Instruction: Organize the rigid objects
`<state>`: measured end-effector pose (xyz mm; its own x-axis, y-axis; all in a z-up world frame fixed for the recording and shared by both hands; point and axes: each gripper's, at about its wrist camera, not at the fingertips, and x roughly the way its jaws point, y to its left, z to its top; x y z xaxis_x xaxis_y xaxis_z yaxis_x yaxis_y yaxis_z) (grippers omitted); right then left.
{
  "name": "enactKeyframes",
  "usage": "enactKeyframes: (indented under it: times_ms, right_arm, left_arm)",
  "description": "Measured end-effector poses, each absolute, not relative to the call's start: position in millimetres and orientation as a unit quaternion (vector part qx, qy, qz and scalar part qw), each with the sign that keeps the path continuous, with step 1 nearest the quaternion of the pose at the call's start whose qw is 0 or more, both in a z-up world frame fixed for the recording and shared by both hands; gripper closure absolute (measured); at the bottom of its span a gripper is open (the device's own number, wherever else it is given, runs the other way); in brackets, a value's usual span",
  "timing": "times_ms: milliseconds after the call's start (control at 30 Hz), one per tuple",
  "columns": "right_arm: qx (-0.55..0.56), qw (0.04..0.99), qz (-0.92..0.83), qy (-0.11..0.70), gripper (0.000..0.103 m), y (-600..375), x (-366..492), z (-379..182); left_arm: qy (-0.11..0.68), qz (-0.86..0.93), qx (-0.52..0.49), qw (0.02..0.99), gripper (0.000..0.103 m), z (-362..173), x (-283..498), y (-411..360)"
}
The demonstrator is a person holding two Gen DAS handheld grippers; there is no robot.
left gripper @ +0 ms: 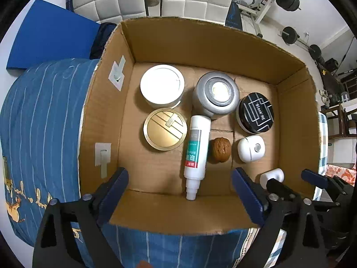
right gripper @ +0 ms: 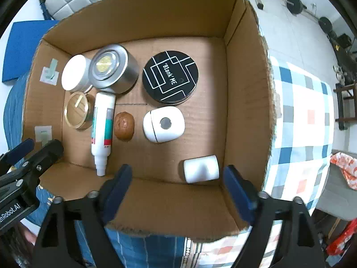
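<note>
Hovering released over box (right gripper: 245,89): left tongs (left gripper: 179,192), right tongs (right gripper: 177,187); white block (right gripper: 200,168) between right tongs' fingers, untouched.

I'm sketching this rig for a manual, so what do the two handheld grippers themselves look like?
Both look alike. The left gripper and right gripper each have a matte black angular frame with triangular cut-outs, silver round bolts at the joints, and two flat dark-blue fingers. White lettering ending "nRobot.AI" marks the left gripper's body in the right wrist view. No cables or sleeves show.
</note>
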<state>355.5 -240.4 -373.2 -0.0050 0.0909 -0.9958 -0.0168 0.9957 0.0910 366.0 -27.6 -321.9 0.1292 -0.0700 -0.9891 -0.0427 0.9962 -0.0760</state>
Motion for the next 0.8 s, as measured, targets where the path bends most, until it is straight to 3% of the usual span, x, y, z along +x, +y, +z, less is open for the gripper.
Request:
enactKeyframes:
  times_ms: [100, 800]
  right_arm:
    - [0.015, 0.72, 0.039, 0.693, 0.0, -233, 349, -363]
    - [0.028, 0.77, 0.038, 0.637, 0.0, -245, 280, -267]
  left_arm:
    - [0.652, -0.014, -0.042, 0.757, 0.003, -316, 359, -33]
    - [0.584, -0.014, -0.023, 0.812, 0.003, -223, 284, -39]
